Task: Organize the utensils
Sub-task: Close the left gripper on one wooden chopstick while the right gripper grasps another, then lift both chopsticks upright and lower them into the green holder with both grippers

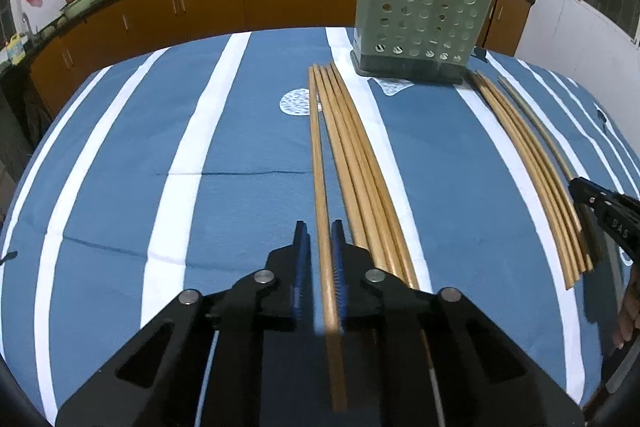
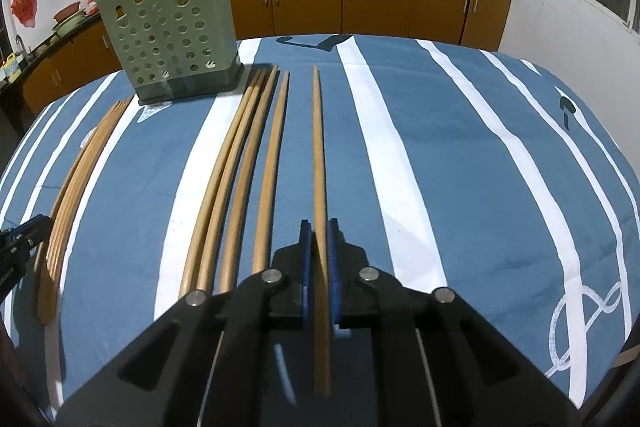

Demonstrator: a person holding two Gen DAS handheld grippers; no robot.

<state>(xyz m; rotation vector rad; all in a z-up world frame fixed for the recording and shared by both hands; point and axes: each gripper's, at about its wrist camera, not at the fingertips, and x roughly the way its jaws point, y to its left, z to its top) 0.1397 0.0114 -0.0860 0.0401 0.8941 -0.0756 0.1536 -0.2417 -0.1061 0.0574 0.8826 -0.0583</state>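
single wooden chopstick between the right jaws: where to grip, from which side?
Grip the single tan wooden chopstick at its thick near end, right gripper coming from the near table edge along its length, one jaw each side. It lies flat, apart from its neighbours, thin tip pointing away.

A pale green perforated utensil holder (image 1: 424, 15) stands upright at the far side of the worktop. Wooden chopsticks lie lengthwise before it in a left bundle (image 1: 360, 163) and a right bundle (image 1: 532, 167). One chopstick (image 1: 320, 179) is clamped in the left tool (image 1: 320, 247), another chopstick (image 2: 319, 163) in the right tool (image 2: 319, 247).
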